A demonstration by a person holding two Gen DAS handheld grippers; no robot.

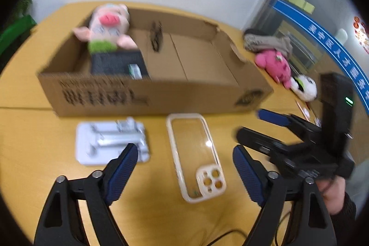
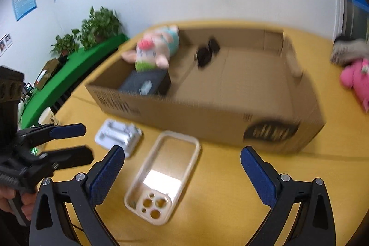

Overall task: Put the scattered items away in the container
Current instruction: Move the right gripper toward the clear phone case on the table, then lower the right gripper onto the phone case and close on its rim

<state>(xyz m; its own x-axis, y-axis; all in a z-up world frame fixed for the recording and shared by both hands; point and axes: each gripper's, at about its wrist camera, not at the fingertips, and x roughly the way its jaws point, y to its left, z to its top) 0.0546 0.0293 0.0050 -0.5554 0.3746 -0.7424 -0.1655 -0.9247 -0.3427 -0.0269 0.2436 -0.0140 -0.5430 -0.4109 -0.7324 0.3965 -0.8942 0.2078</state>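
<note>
On the yellow wooden worktop, the open brown cardboard box fills the twelve o'clock half of the left wrist view, holding a pale pink plush pig with a green skirt that leans in its far left corner above a flat black case. Outside the box at two o'clock lie a hot-pink plush toy and a white plush toy just beside it. In front of the box, the clear phone case with a cream rim lies flat at centre, the white tray of silver metal parts near it at nine o'clock. The left tongs and right tongs both gape wide, empty, above the phone case.
</note>
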